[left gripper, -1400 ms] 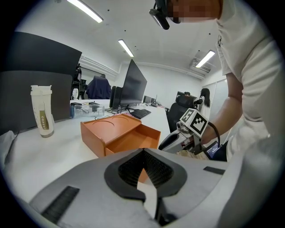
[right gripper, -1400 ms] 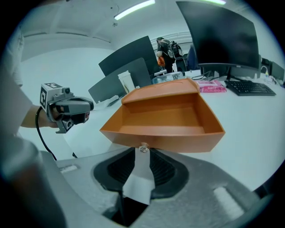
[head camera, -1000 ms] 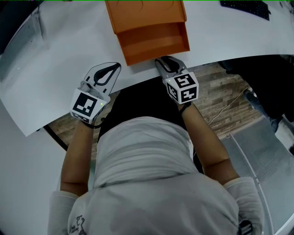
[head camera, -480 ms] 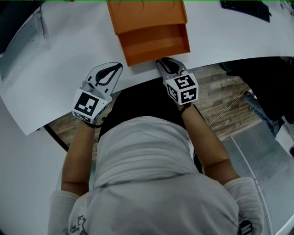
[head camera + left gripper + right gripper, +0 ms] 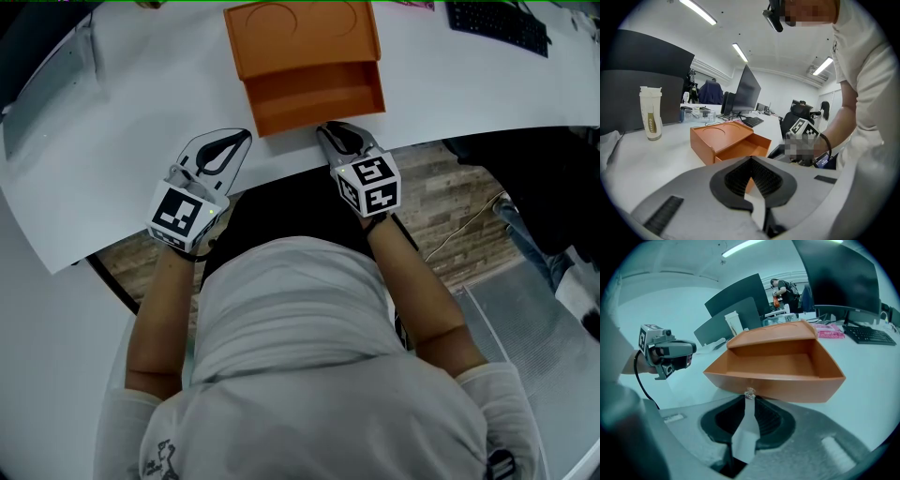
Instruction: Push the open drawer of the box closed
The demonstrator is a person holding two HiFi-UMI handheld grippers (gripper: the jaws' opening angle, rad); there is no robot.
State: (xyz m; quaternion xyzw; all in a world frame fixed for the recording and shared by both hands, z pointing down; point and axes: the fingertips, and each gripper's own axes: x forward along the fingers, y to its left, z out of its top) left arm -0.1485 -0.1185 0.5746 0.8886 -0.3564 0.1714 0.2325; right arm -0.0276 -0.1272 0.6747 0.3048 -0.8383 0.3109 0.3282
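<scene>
An orange box (image 5: 300,33) stands on the white table (image 5: 141,84), its drawer (image 5: 314,98) pulled out towards me. My right gripper (image 5: 330,129) is at the middle of the drawer front. Its jaws are closing, and the small clear knob (image 5: 749,393) sits pinched between their tips. The drawer (image 5: 778,366) looks empty inside. My left gripper (image 5: 242,137) rests shut near the table's front edge, left of the drawer and apart from it, with nothing between its tips. From the left gripper view the box (image 5: 719,136) lies ahead.
A black keyboard (image 5: 497,23) lies at the far right of the table. A white tumbler (image 5: 650,114) stands far left, with monitors (image 5: 843,273) behind the box and a pink packet (image 5: 829,333) beside it. The table's curved front edge (image 5: 281,173) runs just under both grippers.
The right gripper's jaws have narrowed at the drawer front. The box and right gripper sit slightly farther up in the head view. The left gripper has hardly moved.
</scene>
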